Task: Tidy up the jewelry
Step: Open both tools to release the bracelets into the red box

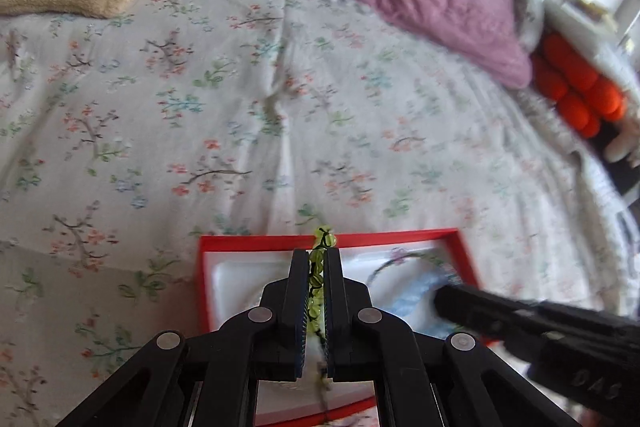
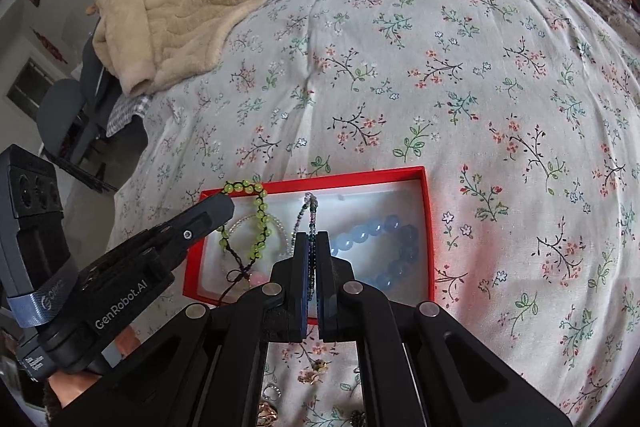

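Left tool pinching a green bracelet, dangling limp over the red box on the bed. Right tool pressed together on a thin dark strand, lifted over the same box. Blue bracelet lying inside. Probably light and floppy, beads slick and hard, cords prone to tangling. Best gripped on the cord between beads, then lowered slowly.
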Motion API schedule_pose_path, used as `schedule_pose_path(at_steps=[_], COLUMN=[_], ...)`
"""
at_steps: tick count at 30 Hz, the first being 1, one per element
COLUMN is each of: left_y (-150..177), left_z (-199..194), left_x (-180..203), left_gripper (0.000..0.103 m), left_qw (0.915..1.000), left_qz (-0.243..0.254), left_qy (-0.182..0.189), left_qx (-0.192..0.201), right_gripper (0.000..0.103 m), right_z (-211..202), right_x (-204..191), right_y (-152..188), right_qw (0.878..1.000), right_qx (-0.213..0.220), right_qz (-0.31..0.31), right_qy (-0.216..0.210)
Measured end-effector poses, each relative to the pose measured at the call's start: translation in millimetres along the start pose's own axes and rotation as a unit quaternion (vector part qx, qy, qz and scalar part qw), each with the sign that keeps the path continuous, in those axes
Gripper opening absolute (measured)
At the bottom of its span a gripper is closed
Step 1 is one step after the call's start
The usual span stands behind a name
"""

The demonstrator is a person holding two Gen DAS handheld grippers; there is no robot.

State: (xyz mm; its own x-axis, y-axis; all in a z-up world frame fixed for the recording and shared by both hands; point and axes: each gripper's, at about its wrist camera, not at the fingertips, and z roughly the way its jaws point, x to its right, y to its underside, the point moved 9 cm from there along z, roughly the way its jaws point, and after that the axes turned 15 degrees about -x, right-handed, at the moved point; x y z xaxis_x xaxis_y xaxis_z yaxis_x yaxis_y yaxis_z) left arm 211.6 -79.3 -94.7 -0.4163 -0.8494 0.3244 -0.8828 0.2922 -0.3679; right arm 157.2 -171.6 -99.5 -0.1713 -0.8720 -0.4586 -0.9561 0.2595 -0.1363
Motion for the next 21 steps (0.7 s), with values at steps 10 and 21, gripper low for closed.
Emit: schedule_pose_path(at_steps=[10, 21], left_y=[8.1, 25.3], left_z=[6.5, -17.6], left_x=[-18.7, -2.2], left_gripper=[0.007, 0.055], left_qw=[0.9951, 0.9928], left_qz=[0.018, 0.047], left_qy=[-0.095, -0.11], left_qx=[-0.021, -0.009], right_gripper=[0.004, 0.037], right_z=[0.6, -18.4], right_x=[19.0, 20.1], right_y=[-0.1, 13.7], right_qw=[1.0, 0.999], right_qx=[-0.005, -0.005], right_qz=[0.013, 0.007], right_qy=[0.022, 0.035])
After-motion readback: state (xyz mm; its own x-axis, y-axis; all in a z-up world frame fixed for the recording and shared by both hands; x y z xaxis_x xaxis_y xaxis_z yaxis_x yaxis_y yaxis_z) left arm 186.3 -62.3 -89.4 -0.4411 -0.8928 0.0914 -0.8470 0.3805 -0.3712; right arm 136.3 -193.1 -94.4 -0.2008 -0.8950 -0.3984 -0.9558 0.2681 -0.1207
